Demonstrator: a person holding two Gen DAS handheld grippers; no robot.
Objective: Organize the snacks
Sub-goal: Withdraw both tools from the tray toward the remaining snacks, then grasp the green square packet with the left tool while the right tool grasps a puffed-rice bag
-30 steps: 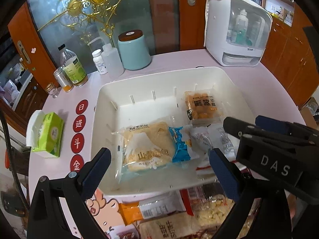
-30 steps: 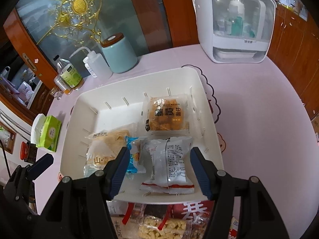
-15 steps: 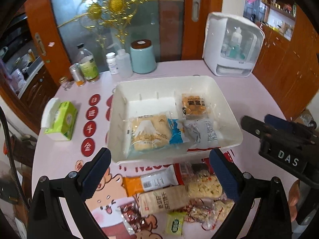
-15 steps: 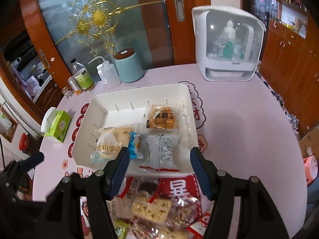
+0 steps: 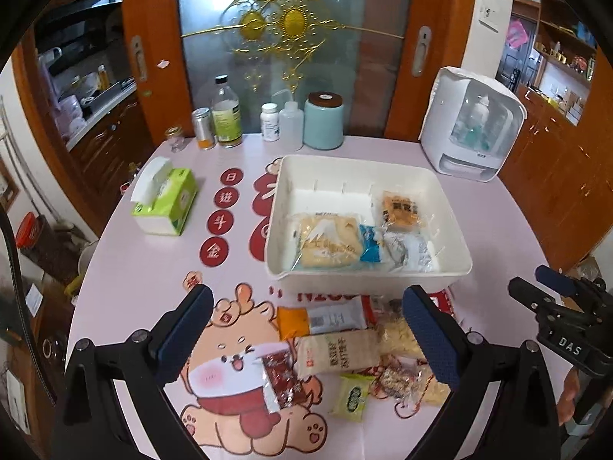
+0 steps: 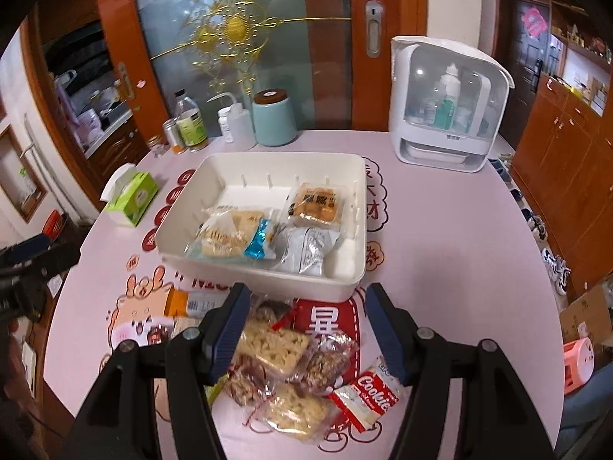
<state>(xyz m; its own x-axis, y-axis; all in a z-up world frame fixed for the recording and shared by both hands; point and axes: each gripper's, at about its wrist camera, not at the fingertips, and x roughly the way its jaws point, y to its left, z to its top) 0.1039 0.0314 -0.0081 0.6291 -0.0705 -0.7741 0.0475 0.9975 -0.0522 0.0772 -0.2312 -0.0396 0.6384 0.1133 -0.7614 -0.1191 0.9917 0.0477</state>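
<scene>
A white bin (image 5: pixel 337 280) (image 6: pixel 214 176) stands mid-table and holds a pale cake packet (image 5: pixel 329 243), an orange bun packet (image 5: pixel 402 209) and a silver packet (image 6: pixel 306 249). In front of it lies a pile of loose snacks (image 5: pixel 345 349) (image 6: pixel 276 349), with a red-and-white cookie packet (image 6: pixel 373 395) at its right. My left gripper (image 5: pixel 306 333) hangs open above the pile, nothing between its fingers. My right gripper (image 6: pixel 306 326) is also open and empty, over the pile's right half; it shows again at the right edge of the left wrist view (image 5: pixel 551 295).
A green tissue box (image 5: pixel 164 201) sits left of the bin. Bottles and a teal canister (image 5: pixel 323 122) line the far edge, with a white cabinet-like appliance (image 5: pixel 471 130) at the far right. The round table's edge curves close on both sides.
Both grippers have pulled back and up from over the bin toward the near side. The snack pile in front of the bin has come into view. Neither gripper's opening changed.
</scene>
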